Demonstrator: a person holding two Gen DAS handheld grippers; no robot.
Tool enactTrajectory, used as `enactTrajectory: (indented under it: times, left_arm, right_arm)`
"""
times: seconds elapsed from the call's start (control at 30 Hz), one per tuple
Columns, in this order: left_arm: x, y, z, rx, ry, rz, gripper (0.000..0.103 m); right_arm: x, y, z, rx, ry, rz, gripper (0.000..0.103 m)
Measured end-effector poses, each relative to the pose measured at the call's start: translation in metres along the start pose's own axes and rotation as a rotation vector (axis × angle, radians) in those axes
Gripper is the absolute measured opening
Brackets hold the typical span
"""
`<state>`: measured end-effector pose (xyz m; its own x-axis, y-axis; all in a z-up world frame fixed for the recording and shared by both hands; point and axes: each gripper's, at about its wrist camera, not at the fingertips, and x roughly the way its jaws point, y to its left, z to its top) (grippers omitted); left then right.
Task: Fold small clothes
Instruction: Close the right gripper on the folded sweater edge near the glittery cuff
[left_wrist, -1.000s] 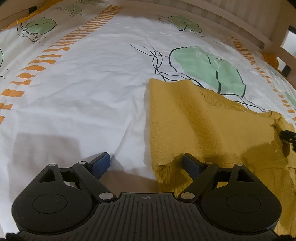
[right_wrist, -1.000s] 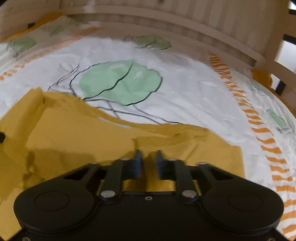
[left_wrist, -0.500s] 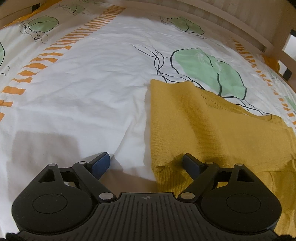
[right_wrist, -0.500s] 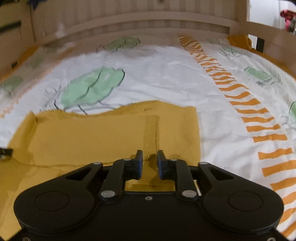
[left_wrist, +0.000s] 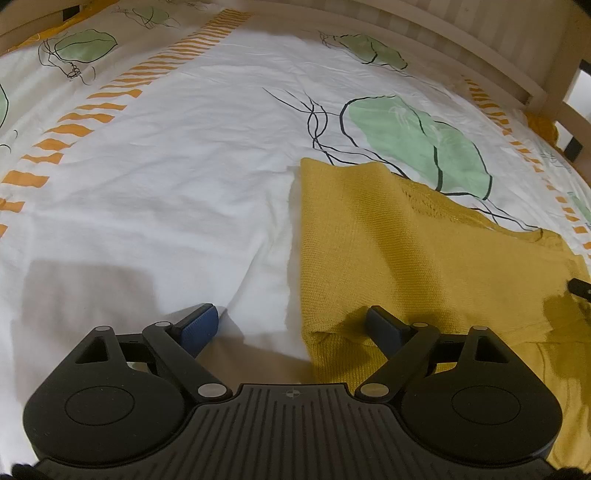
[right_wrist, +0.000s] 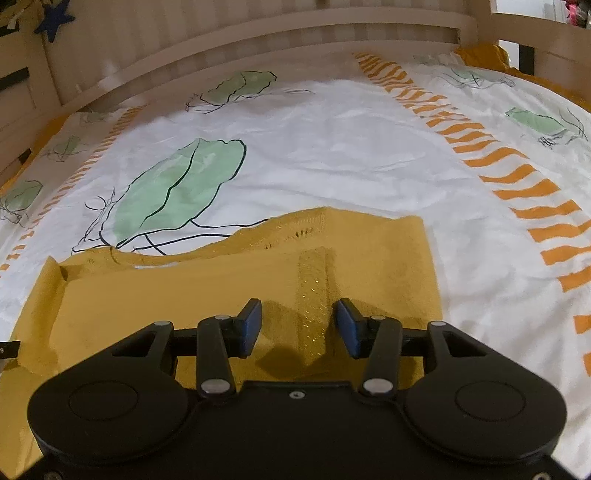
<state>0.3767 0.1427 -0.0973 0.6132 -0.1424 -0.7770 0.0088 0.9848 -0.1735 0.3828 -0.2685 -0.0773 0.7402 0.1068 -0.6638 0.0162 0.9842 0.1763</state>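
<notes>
A mustard knit garment (left_wrist: 388, 251) lies folded flat on the white printed bedsheet (left_wrist: 166, 184). My left gripper (left_wrist: 290, 317) is open wide at the garment's near left corner. One blue pad rests over the bare sheet and the other over the knit, with nothing pinched between them. In the right wrist view the garment (right_wrist: 184, 295) has a sleeve laid across it, ending in a glittery cuff band (right_wrist: 313, 295). My right gripper (right_wrist: 298, 314) hovers open just above that band, and its pads (right_wrist: 251, 325) stand clear on either side of it.
A wooden slatted bed rail (right_wrist: 258, 37) runs along the far side of the mattress and continues around the right corner (left_wrist: 546, 92). More mustard fabric (right_wrist: 480, 55) is bunched at the far right corner. Orange striped bands (right_wrist: 517, 177) cross the sheet.
My right gripper has opened from nearly shut, letting go of the sleeve, which now lies across the garment, and its view has swung and rolled. The left gripper has kept still.
</notes>
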Motion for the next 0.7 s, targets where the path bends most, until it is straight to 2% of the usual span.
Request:
enactTrajectory:
  times: [0.03, 0.1, 0.17, 0.27, 0.37, 0.43, 0.47, 0.53, 0.6, 0.7]
  left_arm:
    - [0.000, 0.000, 0.000, 0.000, -0.001, 0.000, 0.088]
    - [0.000, 0.000, 0.000, -0.001, -0.001, -0.001, 0.088]
    - [0.000, 0.000, 0.000, -0.001, -0.002, -0.002, 0.088]
    - [0.001, 0.000, 0.000, -0.001, -0.004, 0.000, 0.088]
    - [0.001, -0.001, 0.000, 0.000, -0.005, 0.003, 0.089]
    - [0.001, -0.001, 0.000, 0.002, -0.006, 0.003, 0.089]
    - [0.001, -0.001, 0.000, 0.000, -0.006, 0.002, 0.089]
    - [0.000, -0.001, 0.000, 0.000, -0.008, 0.002, 0.089]
    - [0.000, -0.002, 0.000, 0.003, -0.011, 0.002, 0.089]
    - [0.002, -0.002, -0.001, 0.011, -0.016, 0.003, 0.091]
  right_arm:
    - [-0.001, 0.003, 0.001, -0.013, 0.000, 0.007, 0.013]
    - [-0.008, 0.011, 0.004, -0.041, -0.008, 0.030, 0.013]
    - [-0.027, 0.021, 0.009, -0.081, -0.059, 0.055, 0.013]
    - [-0.056, 0.023, 0.015, -0.131, -0.150, 0.023, 0.012]
    - [-0.054, 0.009, 0.017, -0.104, -0.125, -0.081, 0.012]
    - [-0.045, -0.003, 0.015, -0.058, -0.073, -0.077, 0.013]
    - [-0.038, -0.008, 0.013, -0.036, -0.043, -0.066, 0.014]
    - [-0.029, -0.011, 0.007, -0.024, -0.008, -0.070, 0.023]
    - [-0.024, -0.013, 0.002, -0.026, 0.002, -0.092, 0.025]
    - [-0.020, -0.018, -0.004, -0.021, 0.021, -0.125, 0.052]
